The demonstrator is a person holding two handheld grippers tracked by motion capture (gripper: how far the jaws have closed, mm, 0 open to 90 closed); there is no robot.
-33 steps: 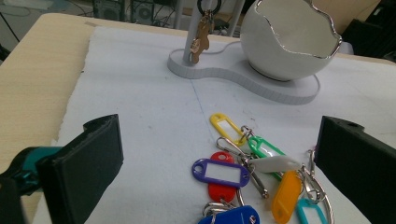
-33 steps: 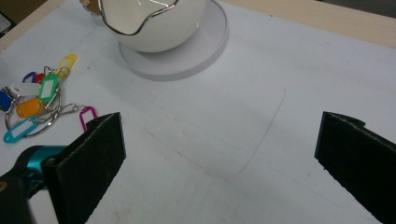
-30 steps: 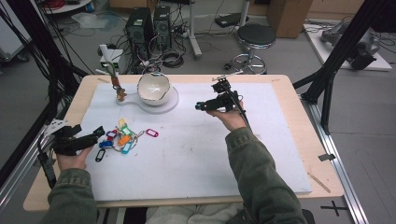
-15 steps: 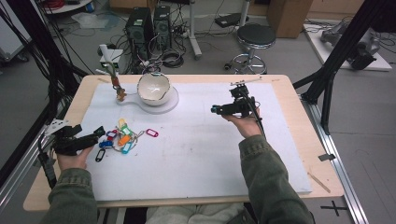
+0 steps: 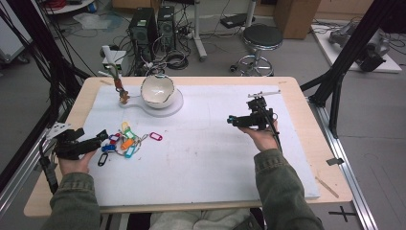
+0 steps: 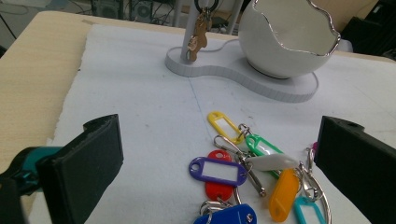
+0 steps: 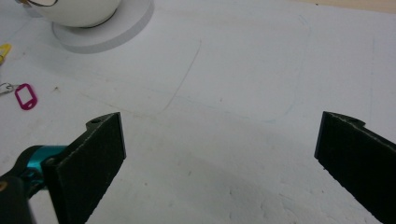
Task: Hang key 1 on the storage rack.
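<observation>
A bunch of coloured key tags [image 5: 124,143] lies on the white mat [image 5: 206,158] at the left, with a pink tag [image 5: 155,136] a little apart. My left gripper [image 5: 99,137] rests just left of the bunch, open wide. In the left gripper view its jaws stand on either side of the yellow tag [image 6: 224,125], purple tag [image 6: 218,171] and green tag [image 6: 261,144] without touching them. My right gripper [image 5: 231,120] hovers open over bare mat at the right, pointing left. The pink tag [image 7: 25,96] lies far off in the right gripper view.
A white egg-shaped bowl [image 5: 157,90] sits on a white stand [image 5: 174,103] at the back left. Beside it a post carries a hanging brown key fob [image 5: 123,96]. The bowl [image 6: 289,39] rises beyond the tags in the left gripper view. Wooden table edges [image 5: 306,110] frame the mat.
My right gripper has moved to the right and nearer the person, away from the bowl. The left gripper and the tags have stayed put.
</observation>
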